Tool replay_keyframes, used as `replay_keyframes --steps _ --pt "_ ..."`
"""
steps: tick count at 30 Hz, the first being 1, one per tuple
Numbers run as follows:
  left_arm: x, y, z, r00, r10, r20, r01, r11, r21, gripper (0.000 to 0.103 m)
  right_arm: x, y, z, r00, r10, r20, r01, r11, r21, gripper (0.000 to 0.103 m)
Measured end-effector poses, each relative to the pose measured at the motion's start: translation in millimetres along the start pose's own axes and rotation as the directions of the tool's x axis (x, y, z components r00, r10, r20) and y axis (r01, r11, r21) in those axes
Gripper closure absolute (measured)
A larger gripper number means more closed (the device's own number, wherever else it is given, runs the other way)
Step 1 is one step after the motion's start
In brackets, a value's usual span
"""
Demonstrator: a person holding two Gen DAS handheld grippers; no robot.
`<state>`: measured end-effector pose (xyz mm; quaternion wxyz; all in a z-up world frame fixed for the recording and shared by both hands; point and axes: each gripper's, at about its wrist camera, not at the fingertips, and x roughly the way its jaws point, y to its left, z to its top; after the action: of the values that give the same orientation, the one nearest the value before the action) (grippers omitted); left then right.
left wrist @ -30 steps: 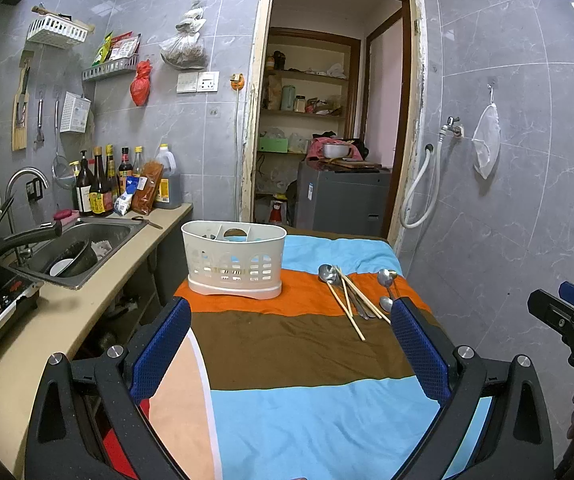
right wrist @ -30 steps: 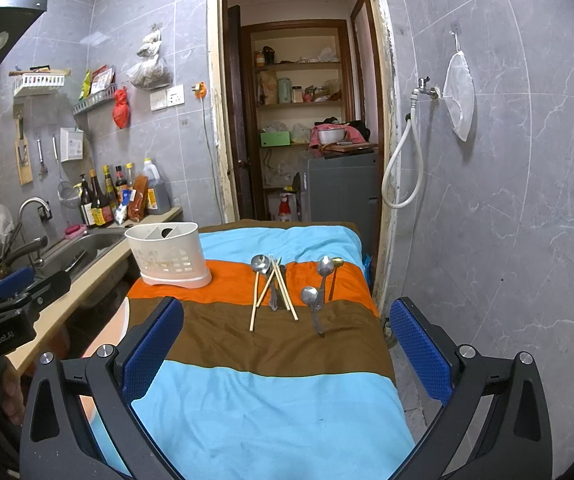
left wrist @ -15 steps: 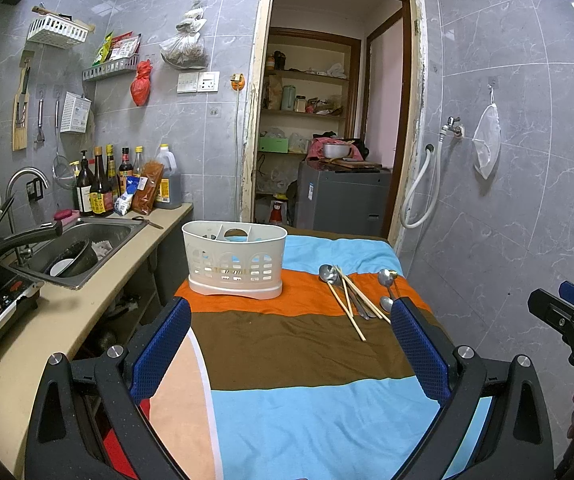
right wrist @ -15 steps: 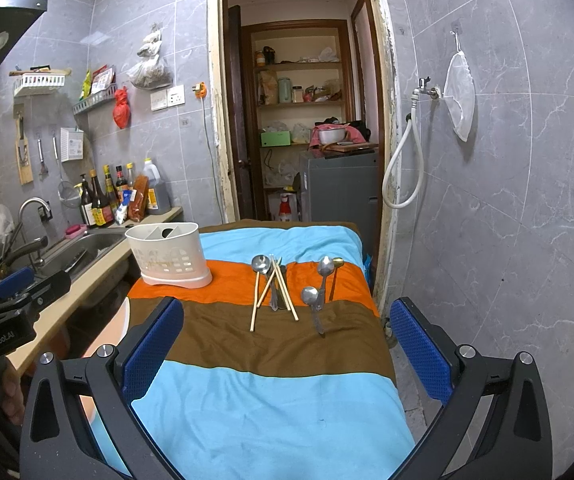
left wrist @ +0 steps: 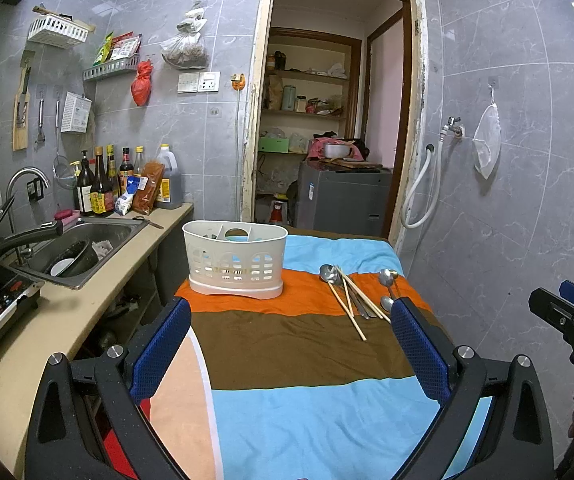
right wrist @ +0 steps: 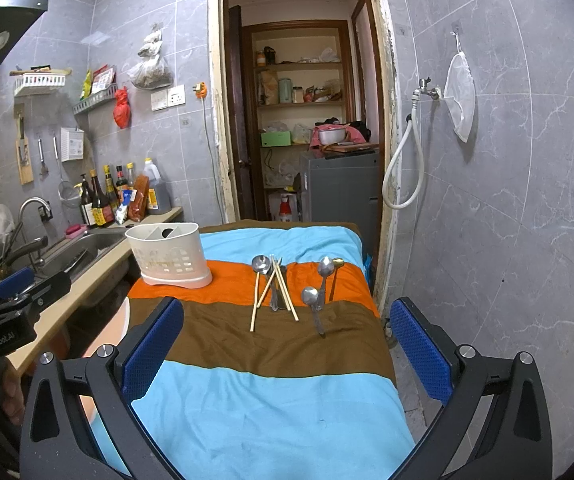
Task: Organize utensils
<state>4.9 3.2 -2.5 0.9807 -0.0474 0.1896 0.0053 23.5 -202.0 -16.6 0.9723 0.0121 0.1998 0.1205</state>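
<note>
A white slotted utensil caddy (left wrist: 235, 262) (right wrist: 169, 254) stands on the orange stripe of a striped cloth over the table (left wrist: 287, 360) (right wrist: 271, 380). To its right lie wooden chopsticks (left wrist: 349, 302) (right wrist: 267, 292) crossed over a metal spoon (left wrist: 329, 274) (right wrist: 261, 265), and further right two more spoons (right wrist: 317, 292) (left wrist: 386, 278). My left gripper (left wrist: 289, 344) hangs open above the near part of the cloth, nothing between its blue pads. My right gripper (right wrist: 287, 344) is open too, well short of the utensils. Each gripper shows at the other view's edge.
A counter with a steel sink (left wrist: 83, 244), a pan handle and bottles (left wrist: 103, 184) runs along the left. Behind the table an open doorway leads to shelves and a grey appliance (left wrist: 343, 196). A tiled wall with a hose (right wrist: 403, 176) is close on the right.
</note>
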Motion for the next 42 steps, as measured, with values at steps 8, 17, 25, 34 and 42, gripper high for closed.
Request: replay_keyframes --steps 8,17,25,34,42 --pt "0 0 0 1.0 0.0 0.0 0.0 1.0 0.0 0.005 0 0 0 1.0 0.0 0.0 0.0 1.0 0.0 0.0" --pt "0 0 0 1.0 0.001 0.0 -0.001 1.0 0.0 0.005 1 0 -1 1.0 -0.001 -0.001 0.001 1.0 0.001 0.0" --pt "0 0 0 1.0 0.0 -0.001 0.0 1.0 0.0 0.005 3 0 -1 1.0 0.0 -0.001 0.0 1.0 0.001 0.0" --pt "4 8 -7 1.0 -0.006 -0.016 0.006 1.0 0.0 0.005 7 0 -2 1.0 -0.002 -0.011 0.002 1.0 0.006 0.0" --pt "21 10 -1 1.0 -0.02 -0.023 0.02 0.999 0.027 0.005 19 1 1 0.999 -0.022 -0.037 0.022 1.0 0.003 0.0"
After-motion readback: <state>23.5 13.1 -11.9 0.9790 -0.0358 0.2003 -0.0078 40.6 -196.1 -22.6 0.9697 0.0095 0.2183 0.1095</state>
